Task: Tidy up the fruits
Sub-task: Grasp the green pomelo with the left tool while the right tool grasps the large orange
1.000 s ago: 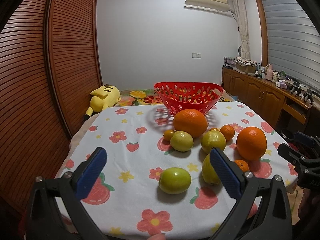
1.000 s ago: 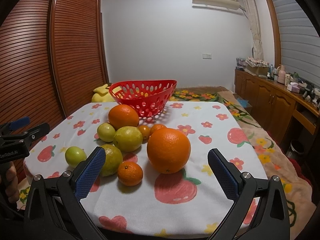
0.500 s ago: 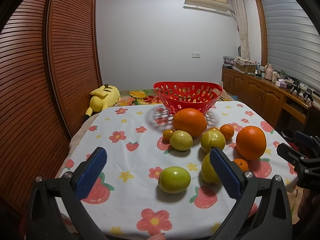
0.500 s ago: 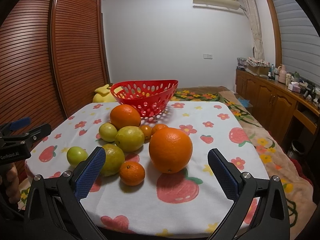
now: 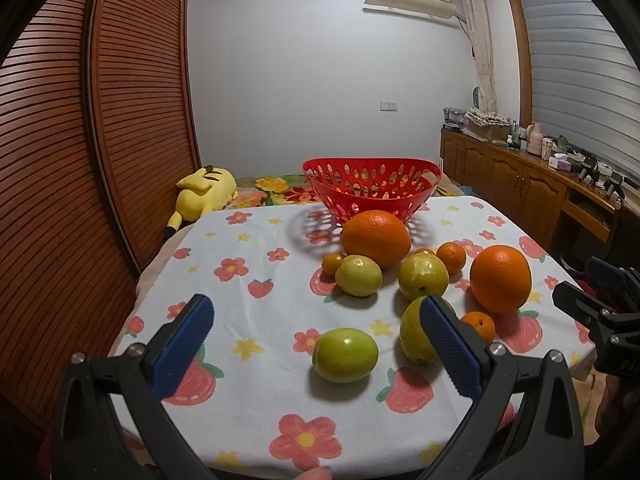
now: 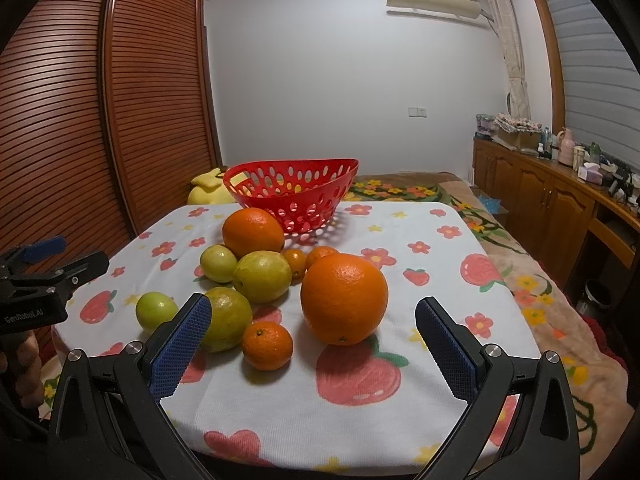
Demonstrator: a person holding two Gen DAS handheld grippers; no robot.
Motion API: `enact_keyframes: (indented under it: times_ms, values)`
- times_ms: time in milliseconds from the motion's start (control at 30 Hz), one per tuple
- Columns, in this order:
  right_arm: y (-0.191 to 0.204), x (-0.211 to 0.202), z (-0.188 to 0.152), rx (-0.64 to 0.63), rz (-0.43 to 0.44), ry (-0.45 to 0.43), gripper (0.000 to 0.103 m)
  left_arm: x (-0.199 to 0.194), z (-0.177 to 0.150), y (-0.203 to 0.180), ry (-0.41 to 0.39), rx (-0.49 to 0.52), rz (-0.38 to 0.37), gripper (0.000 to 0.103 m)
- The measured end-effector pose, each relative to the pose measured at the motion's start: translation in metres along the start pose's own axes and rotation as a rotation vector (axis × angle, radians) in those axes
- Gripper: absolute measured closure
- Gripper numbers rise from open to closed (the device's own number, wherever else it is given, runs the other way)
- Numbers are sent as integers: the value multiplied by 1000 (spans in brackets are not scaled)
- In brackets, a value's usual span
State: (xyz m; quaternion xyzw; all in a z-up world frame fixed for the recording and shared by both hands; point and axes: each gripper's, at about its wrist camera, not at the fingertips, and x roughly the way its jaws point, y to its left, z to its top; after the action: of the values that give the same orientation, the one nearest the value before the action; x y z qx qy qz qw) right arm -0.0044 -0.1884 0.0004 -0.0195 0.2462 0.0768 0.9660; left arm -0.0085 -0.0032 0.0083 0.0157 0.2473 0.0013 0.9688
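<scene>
A red perforated basket (image 5: 372, 190) (image 6: 292, 196) stands empty at the table's far side. In front of it lie two big oranges (image 5: 376, 238) (image 6: 344, 298), several green-yellow fruits (image 5: 345, 355) (image 6: 262, 276) and small tangerines (image 6: 267, 345). My left gripper (image 5: 316, 344) is open and empty, low over the near table edge, just short of the nearest green fruit. My right gripper (image 6: 312, 344) is open and empty, with the near big orange and a tangerine just beyond its jaws.
The table has a white cloth (image 5: 260, 280) printed with flowers and strawberries. A yellow plush toy (image 5: 204, 192) lies behind the table at the left. A slatted wooden wardrobe (image 5: 80, 160) is on the left, a wooden cabinet (image 6: 552, 196) on the right.
Both grippers have edged slightly forward toward the fruit. No fruit has moved and both stay open.
</scene>
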Motion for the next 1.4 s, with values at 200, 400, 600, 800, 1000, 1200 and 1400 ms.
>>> enact_keyframes:
  times_ms: [200, 400, 600, 800, 1000, 1200, 1400]
  values:
    - [5, 2, -1, -6, 3, 4, 0, 8, -2, 1, 15, -1, -1, 0]
    - [-2, 8, -2, -16, 0, 7, 0, 23, -6, 6, 41, -18, 0, 0]
    - [-10, 16, 1, -18, 3, 13, 0, 45, -10, 17, 69, -45, -38, 0]
    - [-16, 23, 2, -36, 14, 23, 0, 71, -16, 21, 148, -36, -57, 0]
    - [-20, 39, 4, -38, 36, 59, 0, 88, -23, 18, 217, -13, -104, 0]
    - [-23, 55, 4, -43, 62, 107, 2, 94, -28, 12, 255, 0, -167, 0]
    - [-27, 70, 6, -36, 85, 150, 5, 97, -29, 9, 269, 15, -209, 6]
